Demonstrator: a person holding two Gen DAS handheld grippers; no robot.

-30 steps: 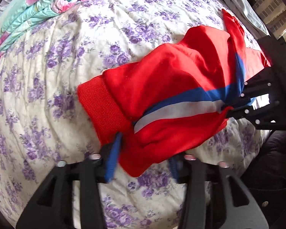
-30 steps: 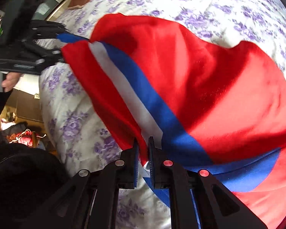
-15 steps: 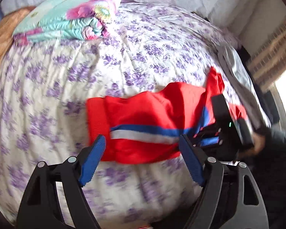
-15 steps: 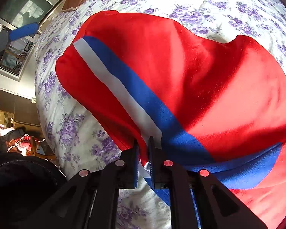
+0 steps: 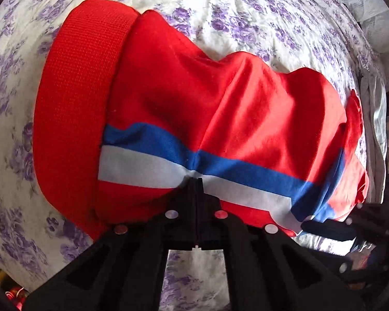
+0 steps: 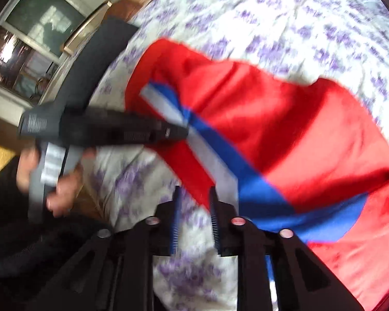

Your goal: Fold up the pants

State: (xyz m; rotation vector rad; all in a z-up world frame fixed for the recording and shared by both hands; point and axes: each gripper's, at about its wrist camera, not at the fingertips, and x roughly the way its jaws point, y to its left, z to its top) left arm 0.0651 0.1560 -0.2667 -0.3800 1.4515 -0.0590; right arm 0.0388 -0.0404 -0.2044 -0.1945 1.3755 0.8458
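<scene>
The left gripper [image 5: 196, 181] is clamped tight on the near edge of the red pants [image 5: 220, 108], pinching the white stripe [image 5: 140, 167] at 6 o'clock. The pants lie bunched on the floral bedsheet [image 5: 246, 20], ribbed waistband [image 5: 75, 103] at 9 o'clock. The right gripper [image 6: 194, 207] stands parted, nothing between its fingers, the pants' edge just beyond at 3 o'clock.

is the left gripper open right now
No, the left gripper is shut on the pants, its fingers pressed together and pinching the fabric at the white stripe.
</scene>
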